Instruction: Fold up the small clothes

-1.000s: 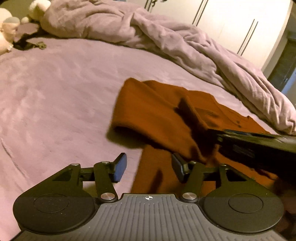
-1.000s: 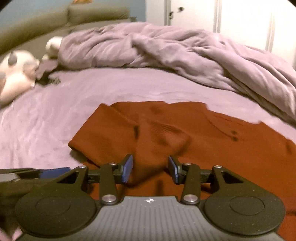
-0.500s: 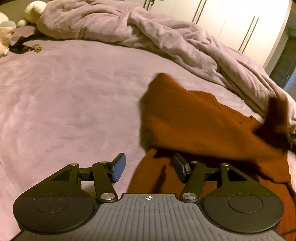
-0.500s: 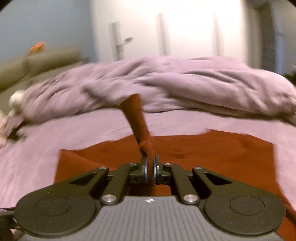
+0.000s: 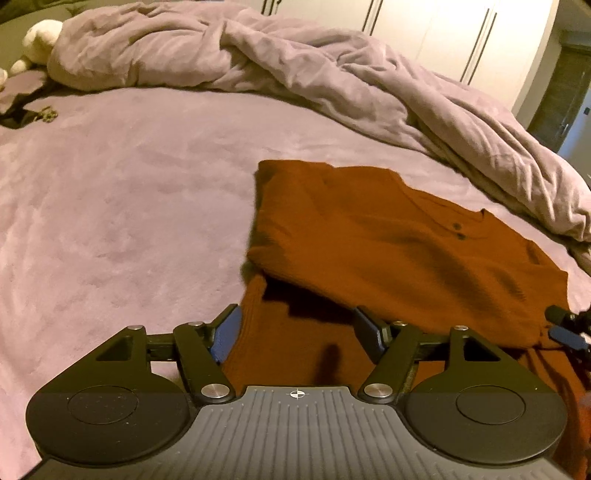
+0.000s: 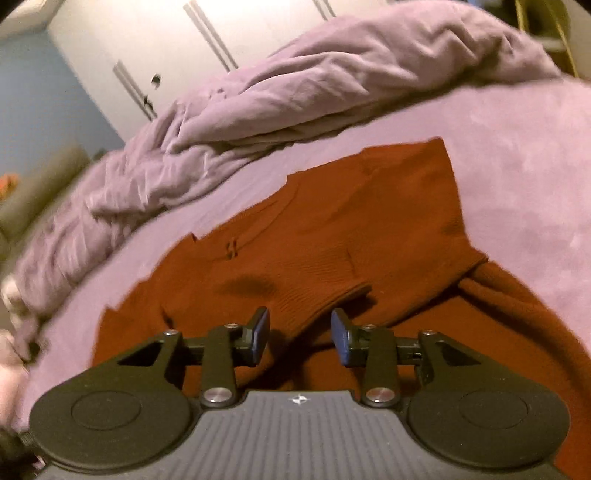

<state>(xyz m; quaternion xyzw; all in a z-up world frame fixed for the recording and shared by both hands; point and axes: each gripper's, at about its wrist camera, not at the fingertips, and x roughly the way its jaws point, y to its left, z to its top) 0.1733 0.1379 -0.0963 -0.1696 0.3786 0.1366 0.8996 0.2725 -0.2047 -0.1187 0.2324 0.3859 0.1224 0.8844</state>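
A rust-orange sweater lies flat on the purple bed sheet, one sleeve folded across its body. My left gripper hovers over the near hem with its jaws opening; cloth shows in the gap, but the pads do not press it. At the right edge of that view is my right gripper. In the right wrist view, the right gripper has its jaws opening. The ribbed sleeve cuff lies loose on the sweater just ahead of the blue pads.
A crumpled lilac duvet is heaped along the far side of the bed, also seen from the right wrist. A pale plush toy sits at the far left. White wardrobe doors stand behind the bed.
My right gripper closed on the sleeve, carried it across the sweater, rolled, and let it go. The sleeve now lies folded over the body. The left jaws stand wider.
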